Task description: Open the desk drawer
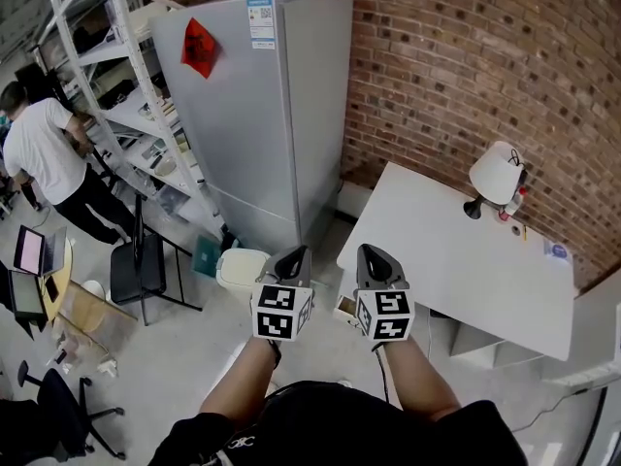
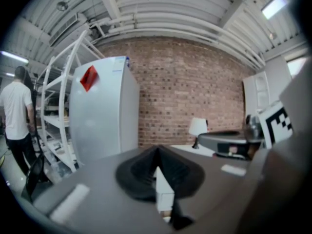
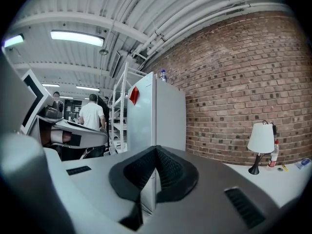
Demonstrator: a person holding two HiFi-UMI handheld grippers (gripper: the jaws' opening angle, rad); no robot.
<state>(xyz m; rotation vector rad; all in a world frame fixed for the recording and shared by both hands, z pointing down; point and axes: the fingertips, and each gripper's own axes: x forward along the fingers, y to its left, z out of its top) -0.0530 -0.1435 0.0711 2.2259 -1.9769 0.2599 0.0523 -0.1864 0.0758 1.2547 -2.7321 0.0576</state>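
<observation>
A white desk stands against the brick wall at the right of the head view, with a white drawer unit under its near edge. Both grippers are held side by side in the air in front of the person, short of the desk. My left gripper is shut with nothing in it, its black pads pressed together. My right gripper is shut and empty too, its pads meeting in a line. The desk shows far right in the right gripper view.
A white lamp, a small bottle and small items sit at the desk's far edge. A grey refrigerator stands left of the desk, a white bin at its foot. Metal shelving, a black chair and a person are at left.
</observation>
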